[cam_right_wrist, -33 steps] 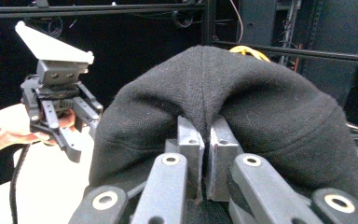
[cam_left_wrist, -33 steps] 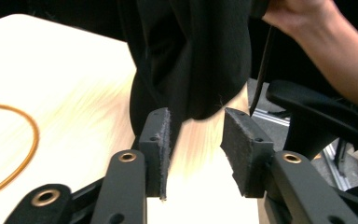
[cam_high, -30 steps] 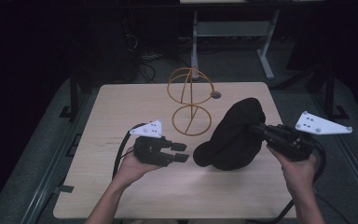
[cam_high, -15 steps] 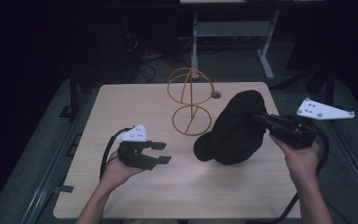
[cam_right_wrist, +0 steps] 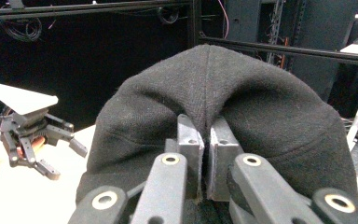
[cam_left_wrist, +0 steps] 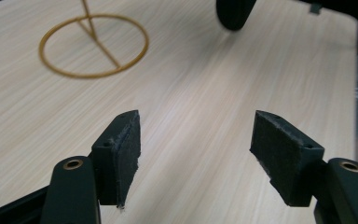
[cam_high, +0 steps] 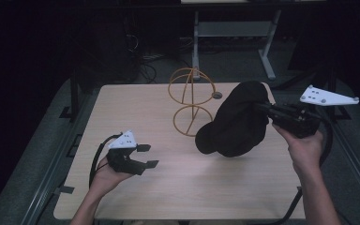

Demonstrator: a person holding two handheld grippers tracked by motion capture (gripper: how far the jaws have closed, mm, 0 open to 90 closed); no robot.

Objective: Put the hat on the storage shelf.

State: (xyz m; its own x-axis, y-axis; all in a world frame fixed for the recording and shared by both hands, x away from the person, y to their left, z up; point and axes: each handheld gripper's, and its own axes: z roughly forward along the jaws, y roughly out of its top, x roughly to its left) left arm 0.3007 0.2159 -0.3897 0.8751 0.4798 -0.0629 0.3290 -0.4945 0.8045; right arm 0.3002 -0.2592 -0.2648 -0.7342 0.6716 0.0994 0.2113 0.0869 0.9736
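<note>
High view: a black cap [cam_high: 236, 123] pinched in the right gripper [cam_high: 268, 110] above a light wooden table [cam_high: 178, 192], the left gripper [cam_high: 146, 155] empty

The right gripper, held in the person's right hand [cam_high: 304, 147] at the table's right side, has its jaws clenched on a fold of the cap's fabric; the right gripper view shows the two pads pressed together on the cloth, the cap bulging over them. The cap hangs just beside a gold wire stand [cam_high: 191, 101] near the table's middle, its lower edge close to the tabletop; whether it touches cannot be told. The left gripper sits in the left hand [cam_high: 104, 174] near the front left, jaws spread wide with nothing between them, the bare wood and the stand's ring base [cam_left_wrist: 93, 45] showing beyond its pads [cam_left_wrist: 128, 144] in the left gripper view
</note>
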